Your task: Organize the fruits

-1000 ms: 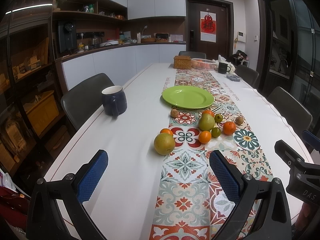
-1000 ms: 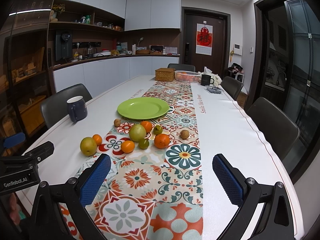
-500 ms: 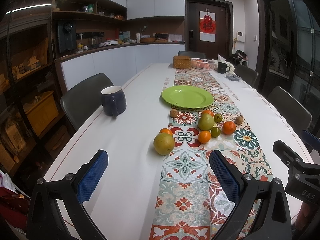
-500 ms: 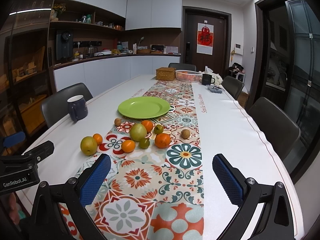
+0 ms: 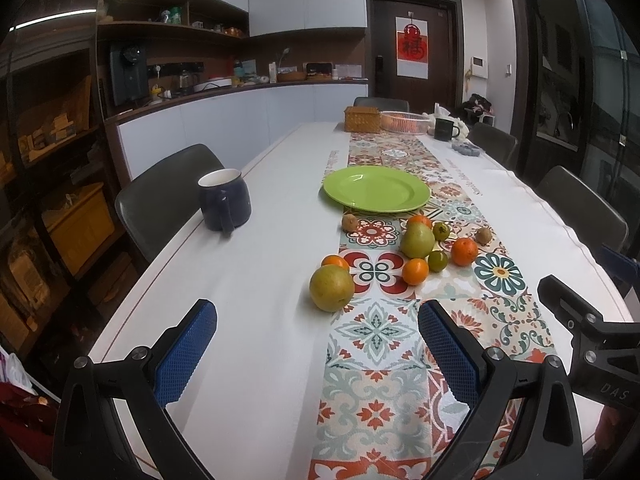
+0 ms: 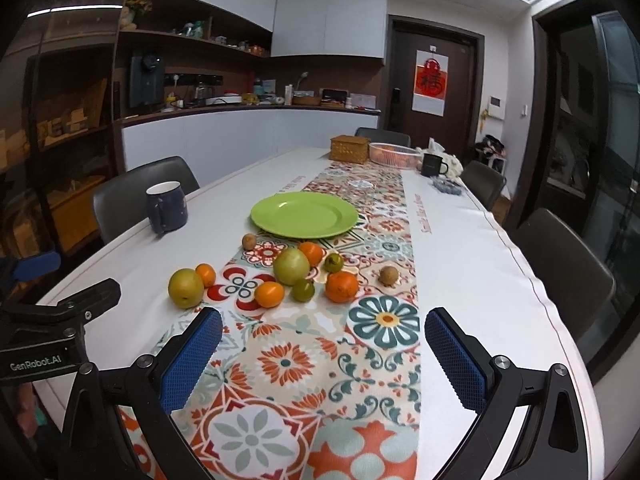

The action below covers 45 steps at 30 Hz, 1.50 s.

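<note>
White cloth covers the long counter, with a patterned tile-print runner (image 6: pixel 384 328) along its middle. My left tool (image 5: pixel 316 354) and my right tool (image 6: pixel 322 354) both hang over the near edge, fingers wide apart and holding nothing. All the fruits lie loose on the runner, between me and the round green plate (image 6: pixel 304 216), which has nothing on it. The big yellow-green pear (image 5: pixel 332 288) is nearest to my left tool, touching a small orange tangerine (image 5: pixel 335 262). I think round fruit may roll toward the counter's left edge if one finger pushes it before closing.
</note>
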{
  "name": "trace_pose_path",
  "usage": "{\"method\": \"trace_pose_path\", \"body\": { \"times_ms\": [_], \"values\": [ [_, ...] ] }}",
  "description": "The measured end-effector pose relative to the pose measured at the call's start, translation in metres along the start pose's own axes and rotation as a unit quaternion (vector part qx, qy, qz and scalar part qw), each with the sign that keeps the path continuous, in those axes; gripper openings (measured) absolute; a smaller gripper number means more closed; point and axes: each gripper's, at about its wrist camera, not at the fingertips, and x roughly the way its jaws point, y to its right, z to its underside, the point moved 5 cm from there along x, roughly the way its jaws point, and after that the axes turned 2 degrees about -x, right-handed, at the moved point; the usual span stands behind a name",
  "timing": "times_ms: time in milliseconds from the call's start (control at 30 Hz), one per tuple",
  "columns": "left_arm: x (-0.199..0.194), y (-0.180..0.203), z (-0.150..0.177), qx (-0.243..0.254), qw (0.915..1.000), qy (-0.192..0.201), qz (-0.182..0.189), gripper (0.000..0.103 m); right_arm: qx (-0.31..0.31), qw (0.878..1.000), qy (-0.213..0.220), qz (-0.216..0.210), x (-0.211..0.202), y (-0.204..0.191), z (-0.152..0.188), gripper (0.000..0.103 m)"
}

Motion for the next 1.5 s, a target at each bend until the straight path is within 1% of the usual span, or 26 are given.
{"method": "trace_pose_path", "body": {
  "times_ms": [67,233,400,633,733,900,1100,1167,1300,1500],
  "values": [
    [0.005,0.001,-0.001,0.007,1.0000,-0.001,0.002,0.099,-0.007,1.000,0.001,-0.009,0.006,-0.003,-0.002,0.101],
    [0.020,0.000,-0.004,0.019,0.9998,-0.005,0.008,0.095,-0.020,0.999,-0.007,-0.031,0.027,-0.012,-0.006,0.095],
    [0.041,0.001,-0.007,0.039,0.9991,-0.012,0.009,0.091,-0.035,0.998,-0.024,-0.055,0.055,-0.023,-0.006,0.087],
    [0.077,0.004,-0.004,0.057,0.9974,-0.038,0.024,0.086,-0.041,0.994,-0.059,-0.081,0.097,-0.034,0.000,0.080],
    [0.093,0.006,-0.001,0.064,0.9960,-0.053,0.031,0.082,-0.041,0.992,-0.074,-0.089,0.113,-0.038,0.004,0.076],
    [0.115,0.010,0.004,0.070,0.9937,-0.073,0.047,0.078,-0.035,0.989,-0.102,-0.101,0.139,-0.039,0.011,0.069],
    [0.137,0.013,0.007,0.069,0.9915,-0.093,0.059,0.072,-0.025,0.986,-0.123,-0.112,0.161,-0.041,0.014,0.061],
    [0.143,0.012,0.008,0.065,0.9906,-0.102,0.063,0.067,-0.025,0.984,-0.130,-0.116,0.167,-0.043,0.016,0.059],
    [0.151,0.010,0.010,0.061,0.9891,-0.114,0.071,0.061,-0.023,0.982,-0.143,-0.123,0.176,-0.044,0.018,0.053],
    [0.159,0.010,0.013,0.059,0.9882,-0.123,0.070,0.050,-0.017,0.978,-0.159,-0.135,0.186,-0.048,0.020,0.045]
  ]
}}
